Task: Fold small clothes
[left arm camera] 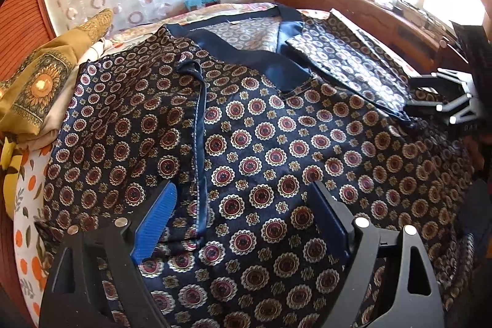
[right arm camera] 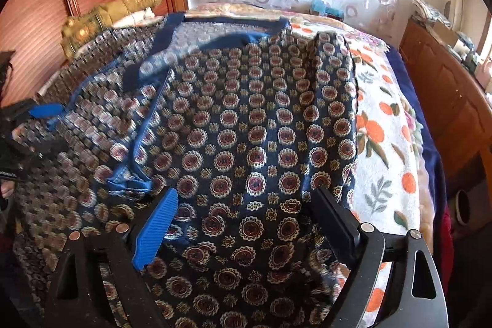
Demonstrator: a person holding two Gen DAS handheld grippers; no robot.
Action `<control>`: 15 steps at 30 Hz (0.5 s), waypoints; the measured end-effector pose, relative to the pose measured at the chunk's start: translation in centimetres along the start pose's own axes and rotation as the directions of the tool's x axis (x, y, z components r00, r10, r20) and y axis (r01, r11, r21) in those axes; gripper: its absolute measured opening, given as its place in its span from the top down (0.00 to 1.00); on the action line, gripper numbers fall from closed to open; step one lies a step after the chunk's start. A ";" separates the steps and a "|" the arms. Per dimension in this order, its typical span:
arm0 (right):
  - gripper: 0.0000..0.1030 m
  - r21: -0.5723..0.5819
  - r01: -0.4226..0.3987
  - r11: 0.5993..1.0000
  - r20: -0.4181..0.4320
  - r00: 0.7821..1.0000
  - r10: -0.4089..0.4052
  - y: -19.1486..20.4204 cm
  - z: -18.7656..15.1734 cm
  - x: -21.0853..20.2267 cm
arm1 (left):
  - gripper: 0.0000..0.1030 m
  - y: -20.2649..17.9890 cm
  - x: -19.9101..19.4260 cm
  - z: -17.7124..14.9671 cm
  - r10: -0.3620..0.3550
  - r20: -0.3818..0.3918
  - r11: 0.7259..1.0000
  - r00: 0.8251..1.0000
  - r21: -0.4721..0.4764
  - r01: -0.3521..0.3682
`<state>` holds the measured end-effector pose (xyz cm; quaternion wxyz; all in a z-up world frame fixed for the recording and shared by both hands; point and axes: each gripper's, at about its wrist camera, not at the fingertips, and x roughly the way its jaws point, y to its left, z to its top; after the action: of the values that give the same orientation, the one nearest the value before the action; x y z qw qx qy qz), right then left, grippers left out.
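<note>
While both claws hung open over it, gripping nothing, the garment (left arm camera: 261,125) lay spread on the bed (right arm camera: 387,143). Left claw (left arm camera: 243,220) and right claw (right arm camera: 246,223) should probably pinch one edge together, then fold evenly, avoiding bunching.

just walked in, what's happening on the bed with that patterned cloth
A person is folding a navy medallion-print garment spread on a bed with an orange-print blanket, using a handheld gripper in each hand. Both the left gripper and the right gripper hover just over the fabric with jaws wide apart, gripping nothing. One side of the garment is already turned over, showing its paler underside. A mustard sunflower cloth lies beside it.
</note>
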<state>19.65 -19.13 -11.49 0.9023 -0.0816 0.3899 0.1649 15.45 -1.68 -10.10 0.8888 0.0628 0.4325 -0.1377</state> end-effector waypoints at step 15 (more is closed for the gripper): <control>0.13 0.089 0.063 0.994 0.012 0.998 -0.064 -10.4 10.0 4.6 | 0.15 13.5 0.1 6.4 0.127 0.043 0.982 0.991 -0.149 -0.120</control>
<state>33.13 -24.98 -7.82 0.9126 -0.0527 0.3875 0.1192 24.34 9.70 -6.30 0.9090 0.0206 0.4131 -0.0518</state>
